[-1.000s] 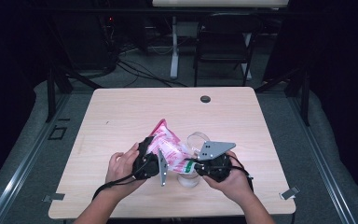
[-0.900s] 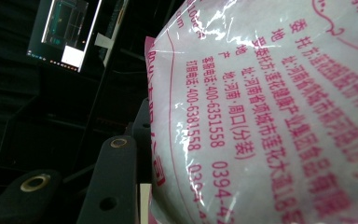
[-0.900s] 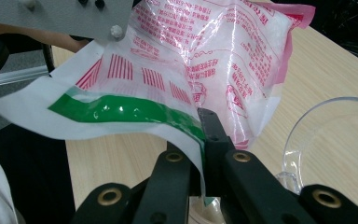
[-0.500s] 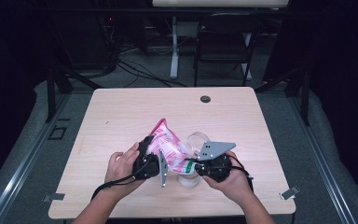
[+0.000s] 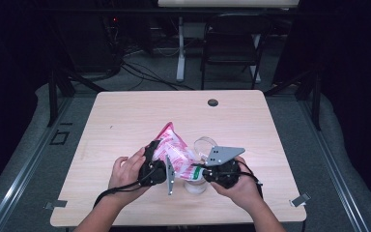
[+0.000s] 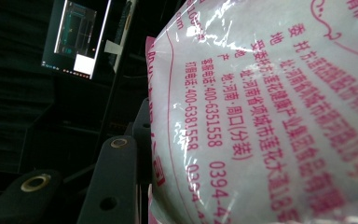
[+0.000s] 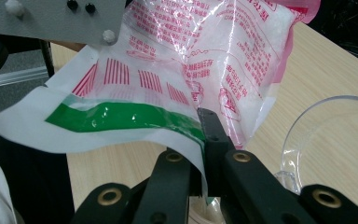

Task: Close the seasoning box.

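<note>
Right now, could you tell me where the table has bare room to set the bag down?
The far half of the table, up to the black grommet, is bare, as is the left side beyond the left hand-held gripper. It is crowded near the front, where the bag, the clear cup and the right hand-held gripper meet.

In the left gripper view the pink-printed bag (image 6: 270, 116) runs off the top, right and bottom edges and hides one jaw of the left gripper (image 6: 135, 186) behind it. In the right gripper view the clear cup (image 7: 326, 140), right of the bag, is cut by the right edge, and the bag's green-striped edge covers the closed jaw tips of the right gripper (image 7: 204, 140)
</note>
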The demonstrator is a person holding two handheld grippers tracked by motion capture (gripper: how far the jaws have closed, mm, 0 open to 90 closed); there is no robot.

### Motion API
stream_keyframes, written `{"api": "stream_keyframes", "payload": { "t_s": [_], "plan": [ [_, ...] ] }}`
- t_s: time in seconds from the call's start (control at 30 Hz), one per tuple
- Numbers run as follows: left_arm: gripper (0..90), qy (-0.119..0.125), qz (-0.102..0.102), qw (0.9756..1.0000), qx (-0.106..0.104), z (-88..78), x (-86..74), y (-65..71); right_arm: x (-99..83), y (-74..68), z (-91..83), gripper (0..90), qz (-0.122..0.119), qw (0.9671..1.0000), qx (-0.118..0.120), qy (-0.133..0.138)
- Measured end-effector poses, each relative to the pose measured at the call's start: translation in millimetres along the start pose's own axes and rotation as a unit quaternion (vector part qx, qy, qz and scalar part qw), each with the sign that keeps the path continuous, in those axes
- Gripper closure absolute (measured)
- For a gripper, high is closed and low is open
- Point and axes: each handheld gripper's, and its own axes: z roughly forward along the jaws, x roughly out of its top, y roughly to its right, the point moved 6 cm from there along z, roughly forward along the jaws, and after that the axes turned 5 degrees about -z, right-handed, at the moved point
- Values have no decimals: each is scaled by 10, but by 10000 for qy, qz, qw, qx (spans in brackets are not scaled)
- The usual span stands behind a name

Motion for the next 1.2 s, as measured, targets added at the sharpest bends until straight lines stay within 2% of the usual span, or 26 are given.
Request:
{"api": "stream_keyframes", "payload": {
  "t_s": [0.77,1.2],
  "plan": [
    [609,5,263,9995,154,-11,37,-9,-54,35,34,900,56,10000,-12,-77],
    [621,32,293,9994,190,-17,52,-28,-77,47,45,900,59,9999,-25,-129]
  ]
}}
